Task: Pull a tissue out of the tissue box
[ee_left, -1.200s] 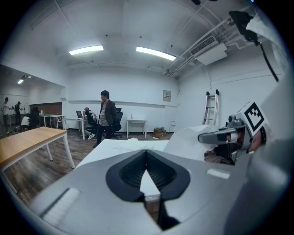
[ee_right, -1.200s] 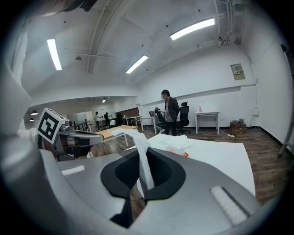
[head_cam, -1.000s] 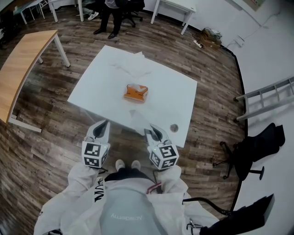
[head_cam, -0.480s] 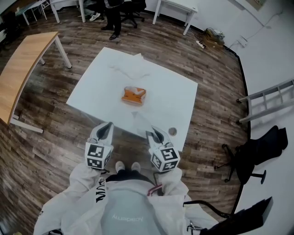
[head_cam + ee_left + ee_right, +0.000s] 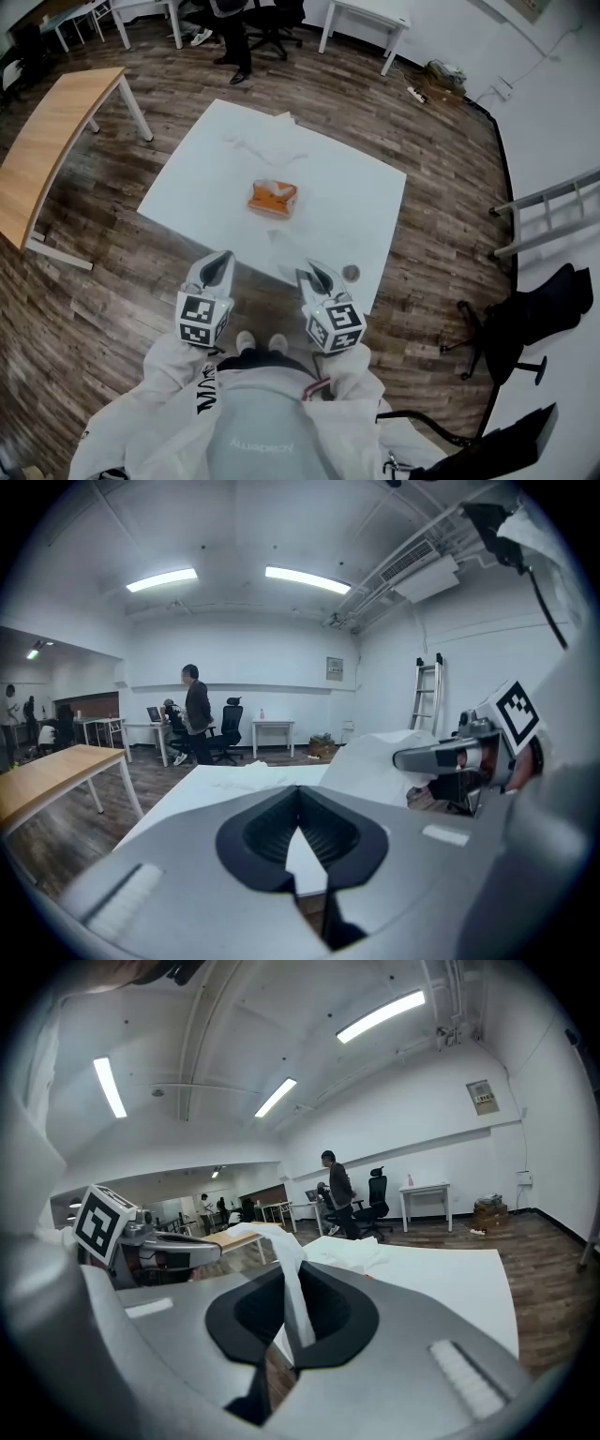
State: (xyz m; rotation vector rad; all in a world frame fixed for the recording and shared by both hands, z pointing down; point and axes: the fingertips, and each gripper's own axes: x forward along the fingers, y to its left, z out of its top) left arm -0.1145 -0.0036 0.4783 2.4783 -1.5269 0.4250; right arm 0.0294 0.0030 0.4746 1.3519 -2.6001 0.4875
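Left gripper (image 5: 221, 258): fingers closed together on nothing, off the desk (image 5: 361, 202) edge, well to our side of the tissue box (image 5: 274, 196). The box sits mid-desk, with white showing at its slot. Right gripper (image 5: 307, 275), likewise on the near side of the box: fingers pinched on the tissue (image 5: 292, 1290), which looks clear of the box. We judge the pull almost done. Best practice: firm pinch, slow straight draw toward us, no jerk that could tear it.
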